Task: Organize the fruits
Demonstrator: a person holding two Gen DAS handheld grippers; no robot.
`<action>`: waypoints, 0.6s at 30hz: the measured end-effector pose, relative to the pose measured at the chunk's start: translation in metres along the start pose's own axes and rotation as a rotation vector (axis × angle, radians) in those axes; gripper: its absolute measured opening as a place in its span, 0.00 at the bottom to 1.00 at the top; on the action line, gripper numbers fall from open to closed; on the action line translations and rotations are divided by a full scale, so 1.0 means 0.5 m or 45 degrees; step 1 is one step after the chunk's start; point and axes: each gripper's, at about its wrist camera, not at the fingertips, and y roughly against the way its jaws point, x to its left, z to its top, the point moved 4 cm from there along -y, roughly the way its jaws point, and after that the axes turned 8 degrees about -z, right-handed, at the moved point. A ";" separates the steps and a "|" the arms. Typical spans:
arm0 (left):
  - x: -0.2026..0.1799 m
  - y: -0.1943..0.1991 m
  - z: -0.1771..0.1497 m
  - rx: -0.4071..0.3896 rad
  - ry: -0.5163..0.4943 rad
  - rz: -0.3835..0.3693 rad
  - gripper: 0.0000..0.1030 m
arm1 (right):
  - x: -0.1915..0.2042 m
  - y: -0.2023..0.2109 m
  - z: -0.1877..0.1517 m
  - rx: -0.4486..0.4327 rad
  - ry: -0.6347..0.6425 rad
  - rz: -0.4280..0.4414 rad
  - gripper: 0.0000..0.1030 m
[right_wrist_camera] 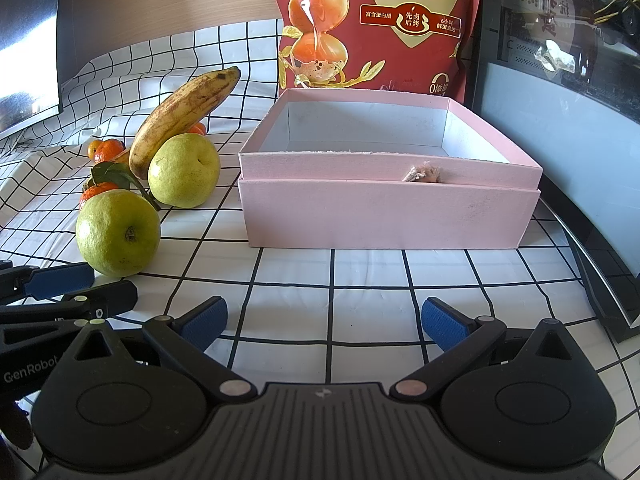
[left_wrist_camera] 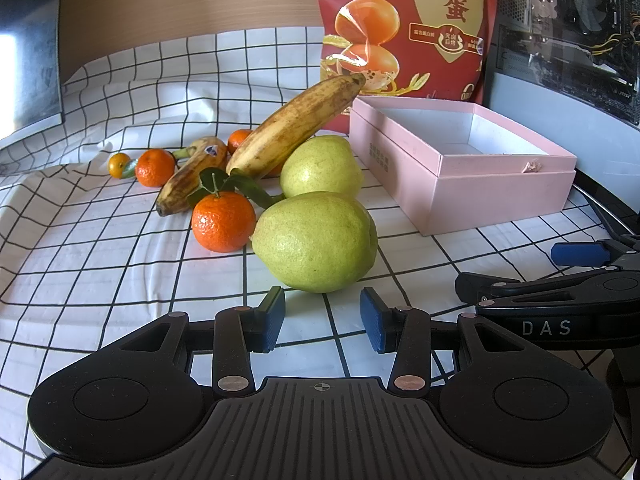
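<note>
Left gripper (left_wrist_camera: 323, 318): spread, holding nothing, just short of the near pear (left_wrist_camera: 316, 242). Bananas (left_wrist_camera: 294, 124) and oranges (left_wrist_camera: 223, 222) lie toward the desk's (left_wrist_camera: 120, 248) left; pink box (right_wrist_camera: 390, 200) right. Right gripper (right_wrist_camera: 324, 320): spread, holding nothing.

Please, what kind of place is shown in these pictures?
Probably a home desk or table: a checked cloth covers it, a computer case stands at the back, and a snack bag rises behind the pink box.
</note>
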 end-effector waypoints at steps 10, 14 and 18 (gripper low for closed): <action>0.002 0.000 0.000 0.013 -0.004 0.005 0.45 | 0.004 0.004 -0.016 0.000 0.005 0.009 1.00; 0.014 -0.003 0.018 0.101 -0.022 -0.056 0.45 | 0.004 -0.006 0.000 0.099 0.050 0.045 1.00; 0.041 0.012 0.031 0.208 0.079 -0.210 0.43 | 0.006 -0.009 0.012 0.233 0.083 0.052 1.00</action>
